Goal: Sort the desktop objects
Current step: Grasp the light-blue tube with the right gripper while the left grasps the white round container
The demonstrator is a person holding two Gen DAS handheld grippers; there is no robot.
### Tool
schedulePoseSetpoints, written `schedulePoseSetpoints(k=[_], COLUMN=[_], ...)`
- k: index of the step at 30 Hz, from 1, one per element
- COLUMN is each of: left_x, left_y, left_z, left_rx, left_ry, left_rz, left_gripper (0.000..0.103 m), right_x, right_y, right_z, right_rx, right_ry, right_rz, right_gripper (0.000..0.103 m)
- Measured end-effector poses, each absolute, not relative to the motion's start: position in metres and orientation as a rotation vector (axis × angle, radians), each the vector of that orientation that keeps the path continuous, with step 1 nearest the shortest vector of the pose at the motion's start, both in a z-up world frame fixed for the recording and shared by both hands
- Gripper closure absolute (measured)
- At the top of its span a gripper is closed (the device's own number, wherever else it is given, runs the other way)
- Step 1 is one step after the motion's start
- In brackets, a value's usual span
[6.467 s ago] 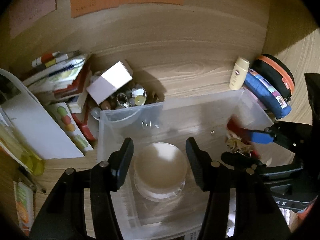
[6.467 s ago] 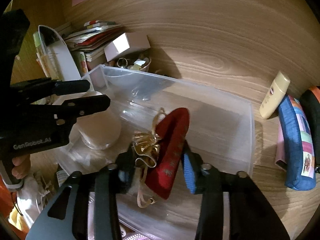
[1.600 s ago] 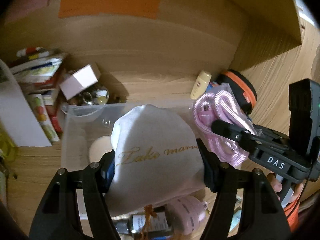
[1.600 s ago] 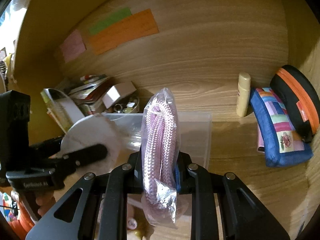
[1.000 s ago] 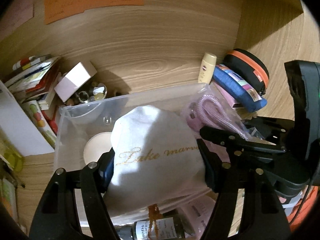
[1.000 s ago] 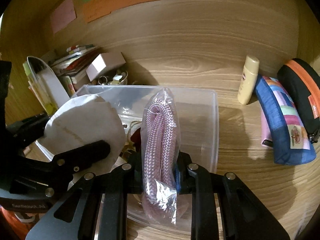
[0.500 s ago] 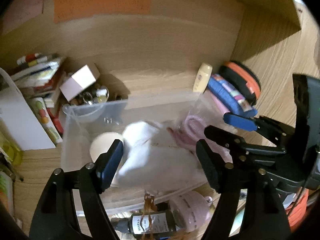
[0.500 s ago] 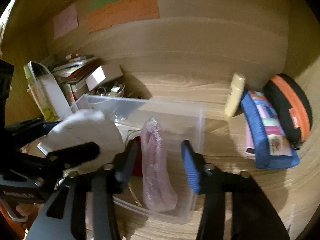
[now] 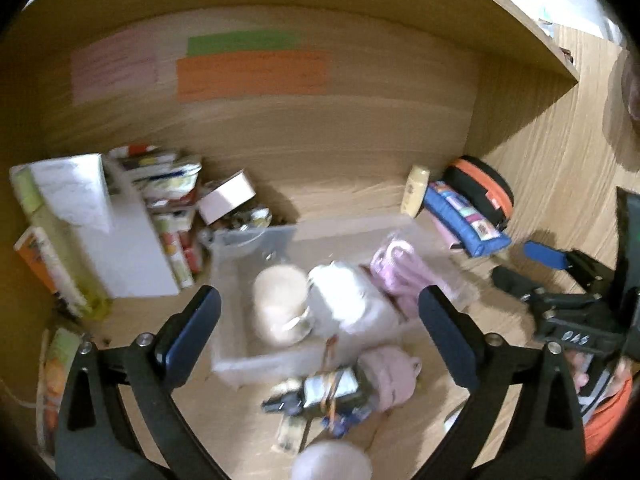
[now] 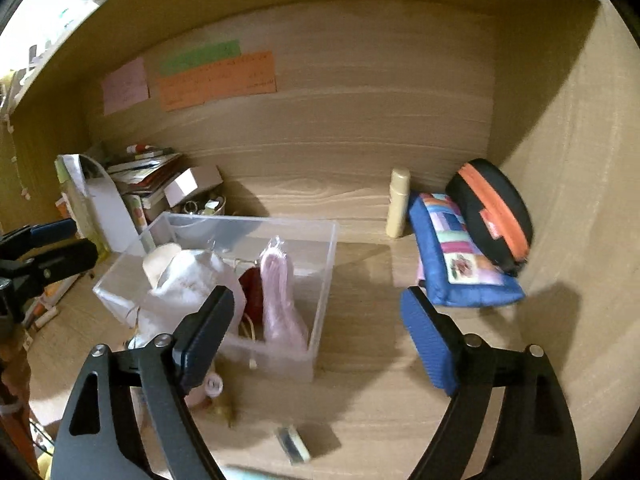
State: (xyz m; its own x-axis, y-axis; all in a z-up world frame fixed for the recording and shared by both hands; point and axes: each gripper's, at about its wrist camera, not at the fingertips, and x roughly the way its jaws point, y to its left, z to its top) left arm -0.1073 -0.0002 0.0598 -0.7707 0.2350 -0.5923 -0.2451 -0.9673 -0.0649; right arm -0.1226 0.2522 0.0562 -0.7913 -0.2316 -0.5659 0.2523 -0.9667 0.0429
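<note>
Both grippers hang empty over the desk, jaws spread wide, having just opened to let go of their loads. The left gripper, which a second ago clamped the white pouch, has nothing between its pads; the pouch now slumps inside the clear bin, at 12 o'clock from the jaws in the left view. The right gripper has likewise dropped the bagged pink rope, which stands leaning against the bin's right wall, just beside a red item and the pouch.

Both views have pulled back and up since the release, the bin smaller in frame than half a second ago.

Two more items look sorted, by this reading. Loose things remain outside the bin: a small bottle and a pink round thing at 6 o'clock from it in the left view, and the cream tube, blue case and black case at 2 o'clock in the right view. The next pick probably lies among these.
</note>
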Motion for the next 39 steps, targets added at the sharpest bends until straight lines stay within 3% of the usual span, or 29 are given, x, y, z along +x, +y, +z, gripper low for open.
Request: schedulePoseSetpoints(k=[15,21,39], left_x=[-0.037,-0.021,-0.046], left_y=[-0.031,-0.028,0.001], left_z=[-0.007,-0.032,-0.069], left_rx=[-1.134,-1.212,-1.340], left_ry=[0.154,0.117,0.103], left_rz=[2.779,2.684,2.574], left_gripper=[0.003,0.003,0.003], right_x=[-0.055,-0.034,-0.042], right_y=[0.253,0.245,0.224], right_z=[0.009,-0.015,-0.055], right_rx=[0.989,1.050,1.193], right_ry=[0.095,0.058,0.114], right_rz=[-2.717,-2.677,-2.639], right_gripper=[0.019,0.019,0.019])
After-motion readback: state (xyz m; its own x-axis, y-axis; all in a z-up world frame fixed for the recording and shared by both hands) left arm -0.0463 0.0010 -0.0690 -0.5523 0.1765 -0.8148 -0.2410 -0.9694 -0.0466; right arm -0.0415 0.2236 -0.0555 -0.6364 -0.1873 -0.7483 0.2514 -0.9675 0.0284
